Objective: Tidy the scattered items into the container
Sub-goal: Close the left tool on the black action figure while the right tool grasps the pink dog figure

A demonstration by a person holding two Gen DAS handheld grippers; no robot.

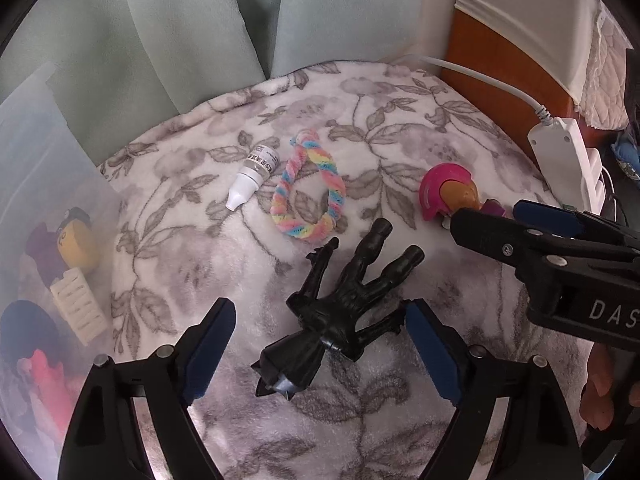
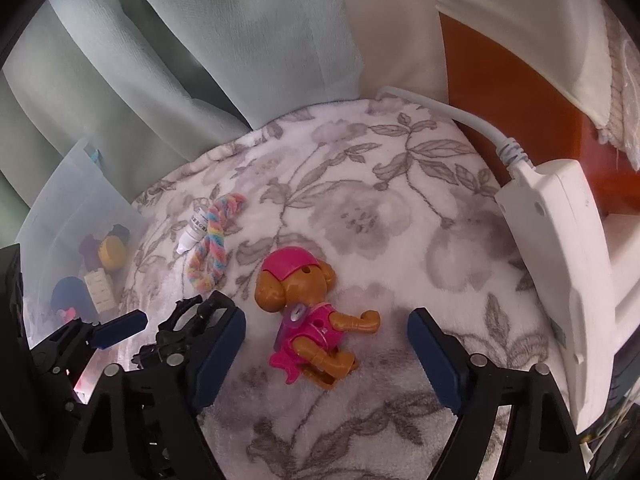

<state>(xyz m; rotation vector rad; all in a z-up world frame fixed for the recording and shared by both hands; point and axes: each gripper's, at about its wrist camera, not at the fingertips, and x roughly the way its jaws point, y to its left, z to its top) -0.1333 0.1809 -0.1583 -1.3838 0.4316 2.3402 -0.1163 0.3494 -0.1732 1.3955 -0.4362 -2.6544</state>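
Note:
A black action figure (image 1: 340, 312) lies on the floral blanket (image 1: 400, 128) between the open jaws of my left gripper (image 1: 320, 344); neither pad presses on it. A brown toy dog in pink (image 2: 304, 304) lies between the open jaws of my right gripper (image 2: 324, 332), clear of both pads. In the left wrist view the right gripper (image 1: 490, 214) reaches in beside the dog (image 1: 448, 192). Farther back lie a small white dropper bottle (image 1: 252, 172) and a rainbow rope loop (image 1: 308, 192). The translucent container (image 1: 40, 160) stands at the left with several toys inside.
A white power strip (image 2: 560, 240) with its cable (image 2: 440, 112) lies along the blanket's right edge, against an orange wooden panel (image 2: 500, 80). Pale green curtains (image 1: 200, 20) hang behind. A hand (image 1: 600, 392) shows at the lower right of the left wrist view.

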